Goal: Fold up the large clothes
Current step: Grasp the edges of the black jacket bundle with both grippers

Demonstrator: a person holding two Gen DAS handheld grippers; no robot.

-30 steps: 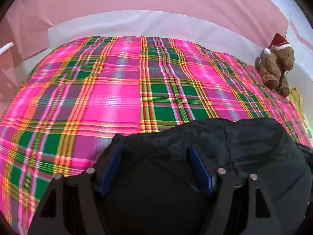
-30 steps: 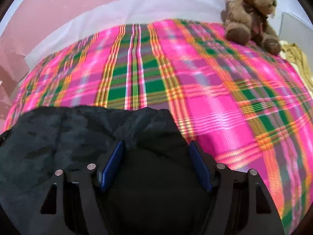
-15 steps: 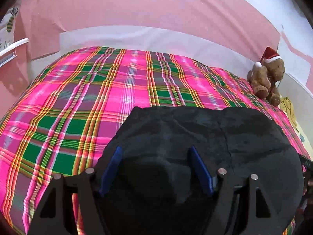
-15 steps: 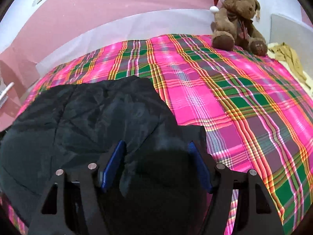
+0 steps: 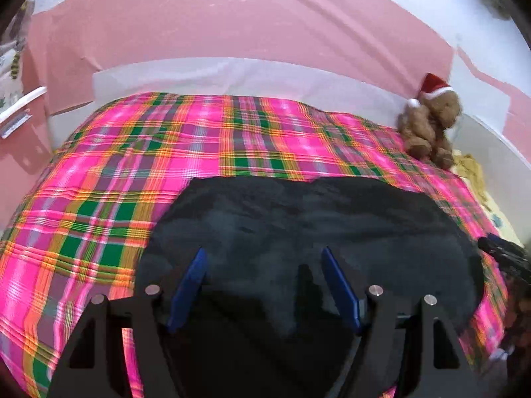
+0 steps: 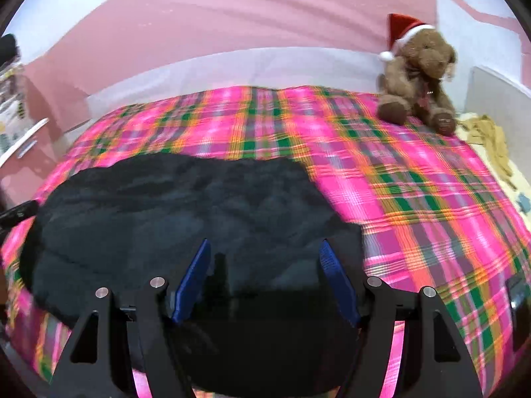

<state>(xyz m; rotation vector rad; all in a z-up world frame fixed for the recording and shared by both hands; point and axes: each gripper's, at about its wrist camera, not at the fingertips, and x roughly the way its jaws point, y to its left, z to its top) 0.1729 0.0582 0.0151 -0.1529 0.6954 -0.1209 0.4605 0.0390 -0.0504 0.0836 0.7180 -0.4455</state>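
Observation:
A large dark garment (image 5: 298,225) lies spread on the pink plaid bed cover (image 5: 132,172); it also shows in the right wrist view (image 6: 172,212). My left gripper (image 5: 264,255) is open, its blue fingers (image 5: 192,278) above the garment's near left part. My right gripper (image 6: 264,248) is open above the garment's near right part, its blue fingers (image 6: 335,278) apart. Neither holds cloth. The other gripper's tip shows at the right edge of the left view (image 5: 501,252).
A brown teddy bear with a red Santa hat (image 6: 418,76) sits at the bed's far right corner, also in the left view (image 5: 431,122). A yellowish cloth (image 6: 491,139) lies beside it. A pink wall (image 5: 232,26) backs the bed.
Both grippers have pulled back and risen from the garment. More of the dark garment and the bed now shows, and the garment lies flat.

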